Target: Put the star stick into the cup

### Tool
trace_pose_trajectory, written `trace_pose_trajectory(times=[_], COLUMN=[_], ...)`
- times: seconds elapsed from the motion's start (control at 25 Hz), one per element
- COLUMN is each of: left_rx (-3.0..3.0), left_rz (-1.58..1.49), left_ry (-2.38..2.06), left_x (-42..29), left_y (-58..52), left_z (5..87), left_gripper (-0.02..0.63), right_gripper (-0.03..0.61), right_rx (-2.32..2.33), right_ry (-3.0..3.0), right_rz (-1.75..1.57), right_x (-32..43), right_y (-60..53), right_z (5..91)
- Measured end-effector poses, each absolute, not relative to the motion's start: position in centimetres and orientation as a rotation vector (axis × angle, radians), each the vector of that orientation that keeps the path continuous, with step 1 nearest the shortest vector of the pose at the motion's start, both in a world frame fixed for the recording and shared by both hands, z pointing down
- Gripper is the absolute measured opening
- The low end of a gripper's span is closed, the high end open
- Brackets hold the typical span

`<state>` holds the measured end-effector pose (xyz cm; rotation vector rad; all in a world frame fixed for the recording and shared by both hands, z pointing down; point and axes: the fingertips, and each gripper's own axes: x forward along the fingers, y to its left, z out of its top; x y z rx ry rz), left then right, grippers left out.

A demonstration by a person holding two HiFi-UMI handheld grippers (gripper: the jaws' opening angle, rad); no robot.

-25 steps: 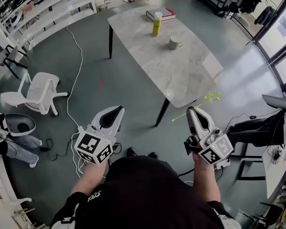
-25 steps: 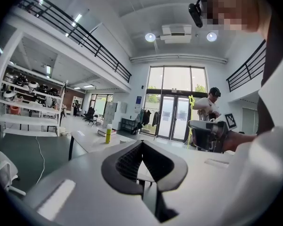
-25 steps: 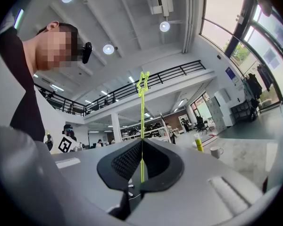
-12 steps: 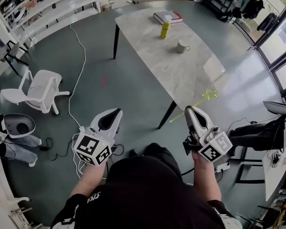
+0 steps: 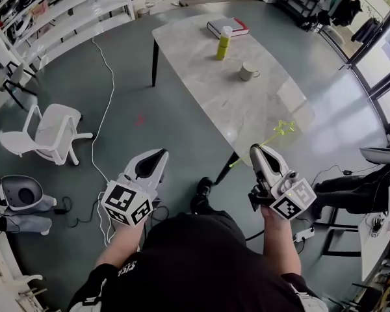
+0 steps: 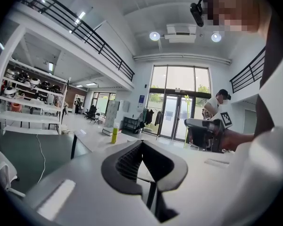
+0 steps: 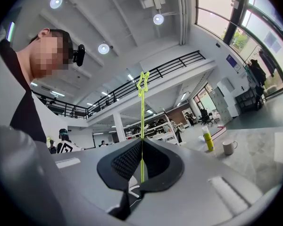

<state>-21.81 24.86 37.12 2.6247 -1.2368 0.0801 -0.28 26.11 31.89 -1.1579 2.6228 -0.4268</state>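
A thin yellow-green star stick is pinched in my right gripper, which is shut on it. The stick runs up between the pads, with its star above the jaws. In the head view the star hangs over the near corner of the marble table. The white cup stands upright toward the table's far side, well beyond the gripper; it also shows at the right. My left gripper is held level at the left, shut on nothing.
A yellow bottle and a book sit beyond the cup. A white chair and a white cable are on the floor at left, with shelves behind. Another person sits at the right.
The table has drawn nearer in the head view. The star now sits over the table's near corner. Both grippers keep their pose and grip.
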Motion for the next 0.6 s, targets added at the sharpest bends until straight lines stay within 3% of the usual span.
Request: trace_pose_trajectory(times=[0.6], left_rx=[2.683], left_rz=[0.142], left_ry=[-1.181], left_x=[-12.5], left_y=[8.2], left_z=[35.8], left_gripper=[0.003], right_gripper=[0.017], right_rx=[-1.145], right_ry=[2.546], right_rz=[-0.451], right_x=[8.5], right_y=[10.0], right_z=[32.1])
